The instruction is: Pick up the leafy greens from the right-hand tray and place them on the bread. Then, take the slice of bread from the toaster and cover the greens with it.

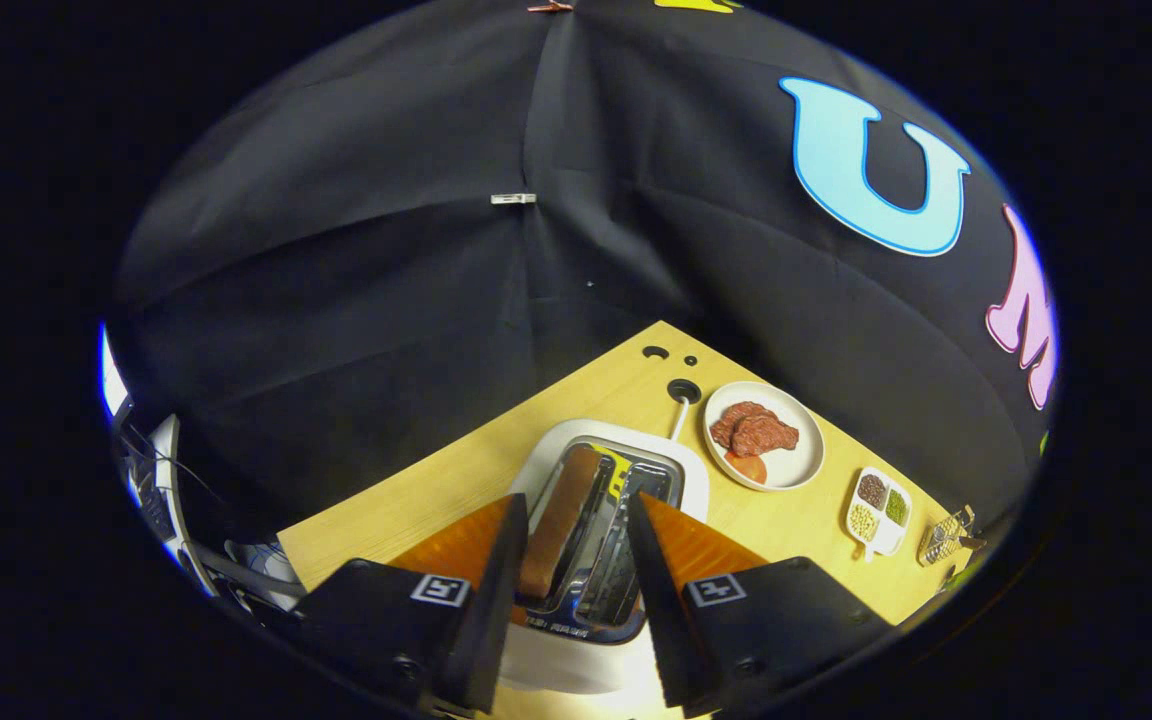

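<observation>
Bread slice (pixel 558 520) upright in toaster (pixel 681 478); claw (pixel 569 560) spread above, wooden table (pixel 416 505), perhaps cables beyond.

1. The tool (pixel 568 560) is seen from behind, directed forward and downward.
2. Its two fingers (pixel 491 600) are held apart with a wide gap; nothing is pressed between them.
3. Both fingers are raised, no contact being seen at either tip.
4. A square marker is carried on each finger mount.
</observation>
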A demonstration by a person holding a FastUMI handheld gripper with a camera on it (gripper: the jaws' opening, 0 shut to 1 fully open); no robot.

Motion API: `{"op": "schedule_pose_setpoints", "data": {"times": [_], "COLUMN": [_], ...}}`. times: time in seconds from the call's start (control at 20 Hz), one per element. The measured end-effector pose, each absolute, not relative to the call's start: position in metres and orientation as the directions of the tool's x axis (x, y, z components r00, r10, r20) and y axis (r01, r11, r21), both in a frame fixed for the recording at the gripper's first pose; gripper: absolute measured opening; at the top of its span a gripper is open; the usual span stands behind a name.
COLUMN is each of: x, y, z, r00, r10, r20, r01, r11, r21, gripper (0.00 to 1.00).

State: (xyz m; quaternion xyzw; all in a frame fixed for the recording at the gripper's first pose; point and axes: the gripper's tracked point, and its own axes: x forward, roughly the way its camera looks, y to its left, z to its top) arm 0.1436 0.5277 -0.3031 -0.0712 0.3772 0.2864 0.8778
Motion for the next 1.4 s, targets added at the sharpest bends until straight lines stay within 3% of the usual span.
{"op": "schedule_pose_setpoints", "data": {"times": [0.2, 0.35, 0.45, 0.55, 1.1, 1.4], "x": [0.146, 0.142, 0.14, 0.139, 0.153, 0.152], "y": [0.531, 0.538, 0.544, 0.542, 0.481, 0.373], "z": [-0.312, -0.317, -0.315, -0.311, -0.189, -0.171], "r00": [0.537, 0.514, 0.503, 0.497, 0.644, 0.743], "r10": [0.419, 0.441, 0.467, 0.473, 0.554, 0.438], "r20": [-0.732, -0.735, -0.728, -0.727, -0.528, -0.507], "r01": [-0.527, -0.524, -0.53, -0.521, -0.45, -0.36], "r11": [0.844, 0.841, 0.831, 0.833, 0.832, 0.899], "r21": [0.097, 0.137, 0.167, 0.186, 0.325, 0.248], "gripper": [0.3, 0.28, 0.15, 0.11, 0.11, 0.1]}}
